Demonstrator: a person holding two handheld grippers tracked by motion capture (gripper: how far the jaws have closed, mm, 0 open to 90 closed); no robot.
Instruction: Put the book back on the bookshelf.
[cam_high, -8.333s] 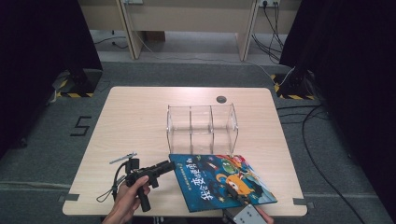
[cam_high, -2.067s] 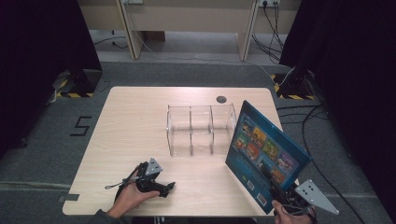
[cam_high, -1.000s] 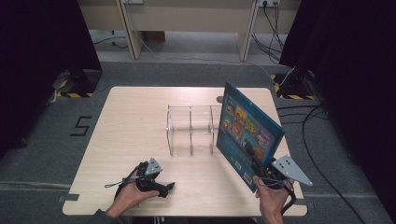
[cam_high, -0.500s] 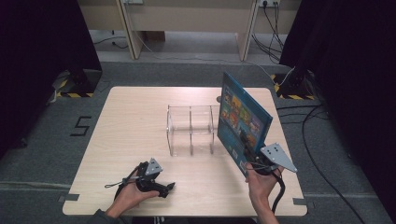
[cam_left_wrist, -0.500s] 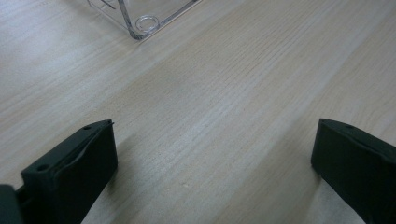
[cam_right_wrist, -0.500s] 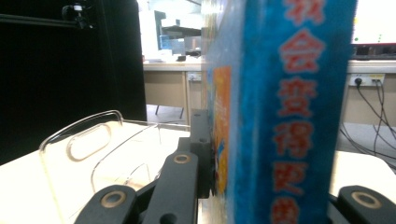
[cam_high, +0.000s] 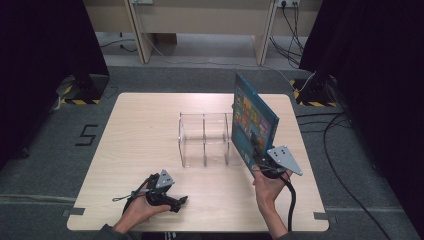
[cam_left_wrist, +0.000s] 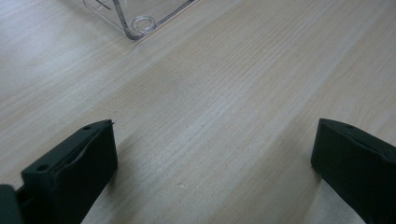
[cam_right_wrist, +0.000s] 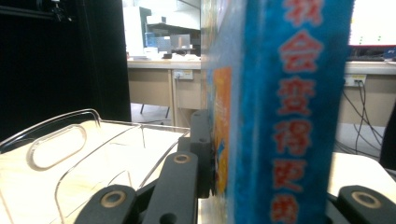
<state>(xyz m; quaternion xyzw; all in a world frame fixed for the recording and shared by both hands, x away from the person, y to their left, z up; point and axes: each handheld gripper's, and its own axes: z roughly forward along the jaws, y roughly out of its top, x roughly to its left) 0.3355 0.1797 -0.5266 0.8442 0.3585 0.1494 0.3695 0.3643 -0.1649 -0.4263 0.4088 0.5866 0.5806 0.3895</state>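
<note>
A blue picture book (cam_high: 252, 122) stands upright in the air at the right end of the clear plastic file rack (cam_high: 205, 137), tilted slightly. My right gripper (cam_high: 260, 162) is shut on the book's lower edge, and its view has the blue spine (cam_right_wrist: 289, 107) with red characters close up between the jaws, the clear plastic file rack (cam_right_wrist: 70, 149) to its left. My left gripper (cam_high: 177, 202) lies low on the table near the front edge, held by a hand. Its jaws stand wide apart over bare wood (cam_left_wrist: 210, 126) with nothing between them.
The pale wooden table (cam_high: 140, 125) has a dark round hole near its back right corner, behind the book. One corner of the rack (cam_left_wrist: 140, 21) is visible from the left gripper. Black cables (cam_high: 345, 150) run on the grey floor at the right.
My right gripper has carried the book left and toward the rack, turning it more edge-on. The left gripper has stayed in place.
</note>
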